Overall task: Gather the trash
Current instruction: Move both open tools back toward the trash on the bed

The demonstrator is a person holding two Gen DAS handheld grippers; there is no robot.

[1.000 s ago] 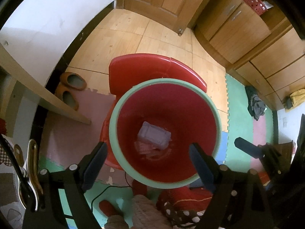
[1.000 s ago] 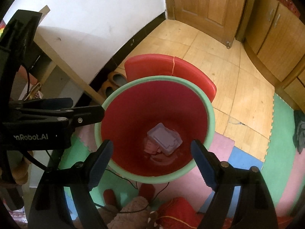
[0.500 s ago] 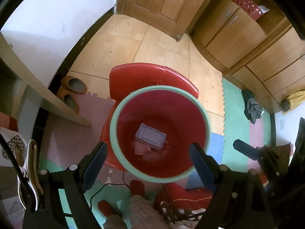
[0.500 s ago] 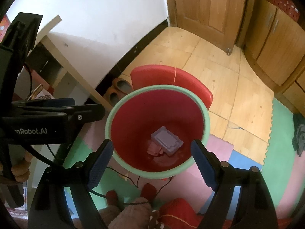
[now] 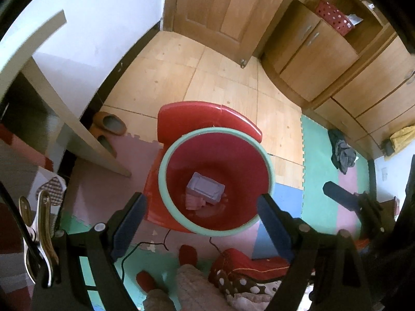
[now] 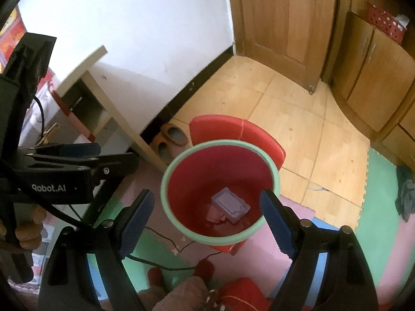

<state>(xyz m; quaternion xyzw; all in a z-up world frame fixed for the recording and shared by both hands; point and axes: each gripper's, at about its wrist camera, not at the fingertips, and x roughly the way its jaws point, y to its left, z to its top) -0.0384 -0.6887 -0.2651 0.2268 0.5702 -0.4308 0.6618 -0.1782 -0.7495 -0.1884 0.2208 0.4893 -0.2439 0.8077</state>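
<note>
Held both claws wide and empty above the bin.

Noted, from the left, a bench (image 5: 85, 140) edge with slippers (image 5: 109, 124) on the floor beside it. Held the left claw (image 5: 199, 199) spread, gripping nothing, over the bin (image 5: 163, 181), seemingly perched on a red stool (image 5: 207, 115). Found the trash, a lilac box (image 5: 205, 188), lying at the bin's bottom on pinkish scraps, touching neither claw. Held the right claw (image 6: 206, 197) just as wide and bare, beside the left. Noted a heap of clothes (image 5: 342, 153) far right on the mat. Judged the drop done: best to rise straight clear of the green rim, avoid nudging a bin balanced on the stool, and go spread toward the next piece.
</note>
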